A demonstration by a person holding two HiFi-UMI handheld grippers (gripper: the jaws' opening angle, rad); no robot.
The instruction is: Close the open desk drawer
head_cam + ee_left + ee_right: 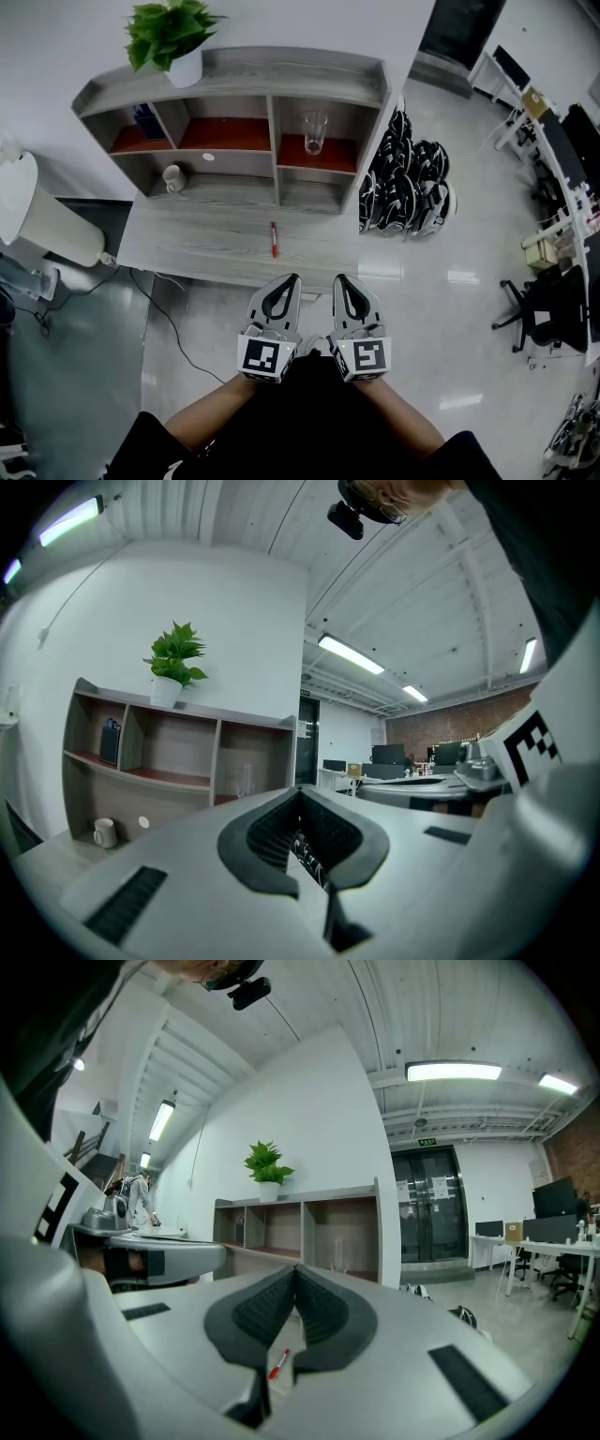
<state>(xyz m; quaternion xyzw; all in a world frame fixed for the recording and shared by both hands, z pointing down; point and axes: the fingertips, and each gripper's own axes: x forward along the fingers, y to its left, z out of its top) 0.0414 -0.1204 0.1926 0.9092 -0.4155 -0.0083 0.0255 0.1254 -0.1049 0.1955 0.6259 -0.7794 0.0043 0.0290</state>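
A grey wooden desk (206,246) carries a shelf unit (272,86) along its back. From the head view I cannot make out an open drawer; the desk's front edge (225,272) hides whatever lies under it. My left gripper (291,279) and right gripper (340,279) are held side by side just in front of that edge, pointing level at the desk. Both are shut with nothing between the pads. In the left gripper view the left gripper (300,795) faces the shelves. In the right gripper view the right gripper (295,1270) does too.
A red pen (274,239) lies on the desktop near the front. The shelves hold a potted plant (171,36), a glass (314,131) and a white mug (173,178). Helmets (405,186) are piled right of the desk. A white bin (37,217) and a cable (167,321) are at left.
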